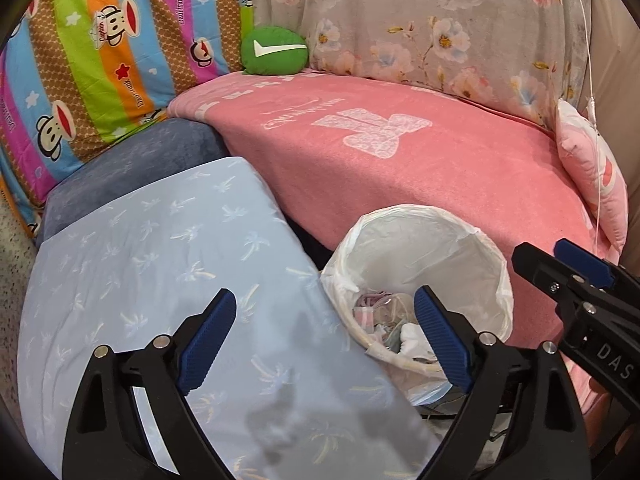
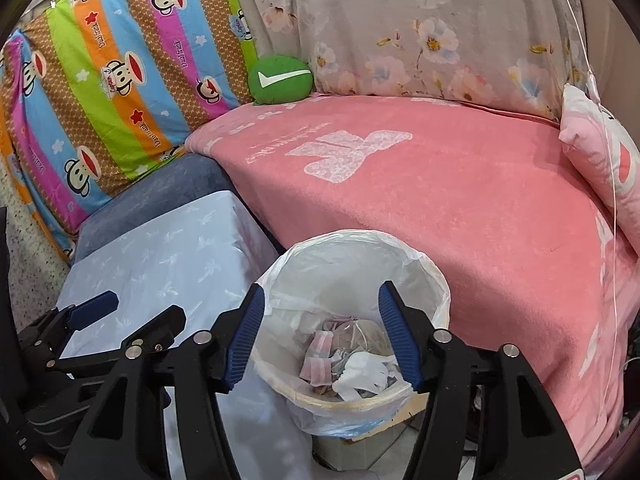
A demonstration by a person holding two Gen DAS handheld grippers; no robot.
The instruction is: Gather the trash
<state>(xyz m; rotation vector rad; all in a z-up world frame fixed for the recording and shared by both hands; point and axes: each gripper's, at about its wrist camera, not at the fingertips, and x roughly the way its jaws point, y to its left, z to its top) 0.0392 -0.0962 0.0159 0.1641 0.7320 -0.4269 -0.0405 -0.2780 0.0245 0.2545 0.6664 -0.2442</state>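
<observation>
Two grippers, both with jaws spread and nothing between them: right gripper [image 2: 322, 334] directly above the lined trash bin [image 2: 434, 280], crumpled trash [image 2: 352, 368] lying in its bottom; left gripper [image 1: 324, 340] beside it, over the pale blue cushion [image 1: 160, 248]. Best kept clear of the thin bag rim, lifting straight away without snagging the liner.

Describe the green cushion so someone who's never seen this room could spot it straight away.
Start at the pink blanket spread over the seat and follow it to its far edge. There, in the gap between the striped monkey-print cushion and the grey floral one, sits the small round green cushion. It alone is plain green, with one white tick mark.
</observation>
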